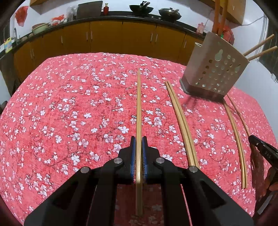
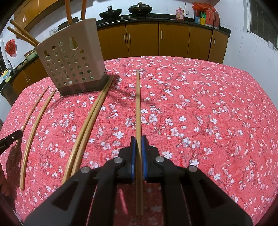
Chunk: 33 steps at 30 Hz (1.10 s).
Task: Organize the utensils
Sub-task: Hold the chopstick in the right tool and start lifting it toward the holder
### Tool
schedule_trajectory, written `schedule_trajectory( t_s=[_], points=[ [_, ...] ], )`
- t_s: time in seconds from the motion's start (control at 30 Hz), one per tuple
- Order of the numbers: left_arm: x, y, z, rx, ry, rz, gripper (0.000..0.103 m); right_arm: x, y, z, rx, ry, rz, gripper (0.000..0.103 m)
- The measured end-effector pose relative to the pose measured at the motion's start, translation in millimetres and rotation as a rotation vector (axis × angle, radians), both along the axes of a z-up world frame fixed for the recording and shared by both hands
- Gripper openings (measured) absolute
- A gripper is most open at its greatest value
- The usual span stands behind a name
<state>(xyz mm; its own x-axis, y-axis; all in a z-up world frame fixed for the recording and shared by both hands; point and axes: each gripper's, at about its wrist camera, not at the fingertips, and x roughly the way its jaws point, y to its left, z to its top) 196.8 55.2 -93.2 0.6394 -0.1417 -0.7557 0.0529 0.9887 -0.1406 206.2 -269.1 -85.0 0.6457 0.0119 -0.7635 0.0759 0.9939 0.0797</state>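
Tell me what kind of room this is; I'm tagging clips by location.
A home kitchen, most likely: woks sit on a dark counter above wooden cabinets, with a cloth-covered table in front.

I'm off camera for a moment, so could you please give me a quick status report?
Left gripper shut on one wooden chopstick. Right gripper shut on another. Beige perforated plastic holder upright, two pairs lying loose. Nothing blocking.

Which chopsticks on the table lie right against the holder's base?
The close-set pair: its far tips touch the perforated holder. The spread pair lies farther left.
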Motion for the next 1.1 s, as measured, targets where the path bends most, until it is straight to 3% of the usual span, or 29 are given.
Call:
schedule_trajectory(
  t_s=[1.1],
  points=[
    [-5.8, -6.9, 3.6, -0.040, 0.003, 0.022, 0.009, 0.7, -0.2, -0.4, 0.012, -0.001, -0.001, 0.009]
  ],
)
